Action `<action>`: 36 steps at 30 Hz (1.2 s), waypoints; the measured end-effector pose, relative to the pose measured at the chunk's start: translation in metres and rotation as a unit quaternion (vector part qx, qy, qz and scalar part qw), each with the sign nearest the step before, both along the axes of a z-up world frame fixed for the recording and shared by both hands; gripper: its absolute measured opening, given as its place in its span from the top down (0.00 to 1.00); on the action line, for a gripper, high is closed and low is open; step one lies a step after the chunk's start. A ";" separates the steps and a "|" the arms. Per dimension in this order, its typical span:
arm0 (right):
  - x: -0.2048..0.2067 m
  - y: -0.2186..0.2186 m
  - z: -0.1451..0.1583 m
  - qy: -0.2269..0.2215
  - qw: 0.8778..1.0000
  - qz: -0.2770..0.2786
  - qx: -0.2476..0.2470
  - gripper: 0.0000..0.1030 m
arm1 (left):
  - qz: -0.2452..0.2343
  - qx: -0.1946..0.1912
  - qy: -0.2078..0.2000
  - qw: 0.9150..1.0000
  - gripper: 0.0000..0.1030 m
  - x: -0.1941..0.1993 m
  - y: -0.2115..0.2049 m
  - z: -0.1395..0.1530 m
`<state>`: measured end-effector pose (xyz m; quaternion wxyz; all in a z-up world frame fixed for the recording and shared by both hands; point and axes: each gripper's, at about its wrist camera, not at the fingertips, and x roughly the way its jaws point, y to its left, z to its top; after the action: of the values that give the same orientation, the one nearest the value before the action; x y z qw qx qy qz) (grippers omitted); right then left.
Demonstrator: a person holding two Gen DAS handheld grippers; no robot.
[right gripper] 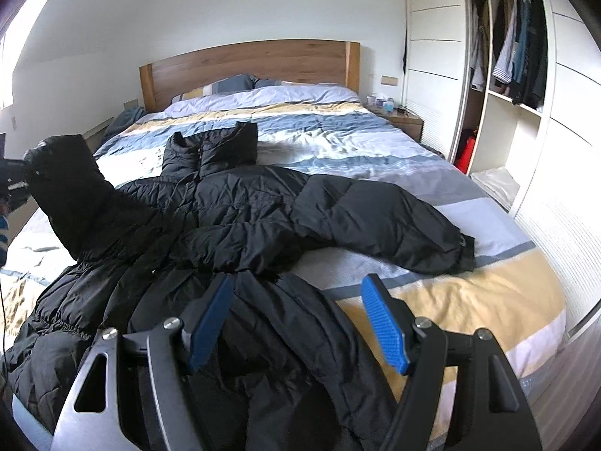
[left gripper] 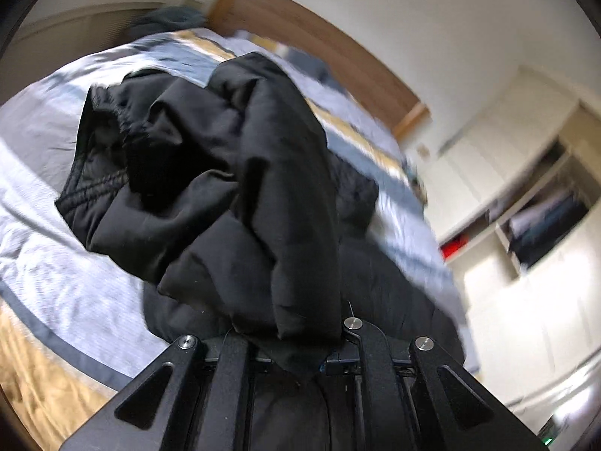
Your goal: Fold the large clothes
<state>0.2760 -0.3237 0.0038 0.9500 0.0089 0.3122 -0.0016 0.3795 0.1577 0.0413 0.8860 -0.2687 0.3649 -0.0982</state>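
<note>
Black puffer jacket lies spread on the striped duvet; left gripper is clamped on a raised sleeve; right gripper hovers wide, empty; padding is bulky, soft, slippery; grasp cuffs or hem.

no text, label, brand, number or sign can be read anywhere in either view
</note>
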 end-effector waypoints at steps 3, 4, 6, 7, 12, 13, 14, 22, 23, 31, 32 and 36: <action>-0.006 -0.007 0.000 -0.002 1.000 -0.004 0.002 0.32 | -0.029 0.025 0.018 0.999 0.91 0.005 -0.033 -0.013; -0.008 -0.009 -0.001 -0.001 1.000 -0.005 0.002 0.32 | -0.038 0.035 0.026 0.998 0.91 0.006 -0.043 -0.019; -0.010 -0.014 -0.003 0.000 1.000 -0.008 0.004 0.32 | -0.050 0.051 0.040 0.997 0.91 0.007 -0.060 -0.029; -0.011 -0.016 -0.004 0.001 1.000 -0.010 0.005 0.32 | -0.054 0.058 0.046 0.996 0.91 0.011 -0.067 -0.034; -0.016 -0.024 -0.009 0.008 1.000 -0.017 0.010 0.32 | -0.075 0.103 0.075 0.989 0.91 0.019 -0.097 -0.055; -0.017 -0.026 -0.010 0.009 1.000 -0.018 0.010 0.32 | -0.080 0.112 0.079 0.987 0.90 0.019 -0.102 -0.057; -0.018 -0.027 -0.011 0.010 1.000 -0.019 0.011 0.32 | -0.085 0.121 0.084 0.985 0.90 0.017 -0.107 -0.061; -0.022 -0.031 -0.016 0.016 0.999 -0.020 0.019 0.32 | -0.111 0.170 0.095 0.975 0.88 0.006 -0.106 -0.065; -0.022 -0.029 -0.015 0.016 1.000 -0.017 0.019 0.32 | -0.112 0.171 0.096 0.974 0.87 0.004 -0.107 -0.068; -0.030 -0.012 -0.008 0.010 1.000 -0.001 0.010 0.32 | -0.136 0.164 0.093 0.973 0.65 -0.019 -0.100 -0.071; -0.031 -0.010 -0.006 0.008 1.000 0.000 0.008 0.32 | -0.139 0.165 0.091 0.972 0.63 -0.022 -0.100 -0.070; -0.035 -0.004 -0.003 0.006 1.000 0.006 0.004 0.32 | -0.132 0.168 0.079 0.974 0.61 -0.039 -0.083 -0.059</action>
<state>0.2413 -0.3272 0.0012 0.9479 0.0106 0.3184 0.0053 0.3410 0.0745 -0.0179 0.8661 -0.0725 0.4771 -0.1300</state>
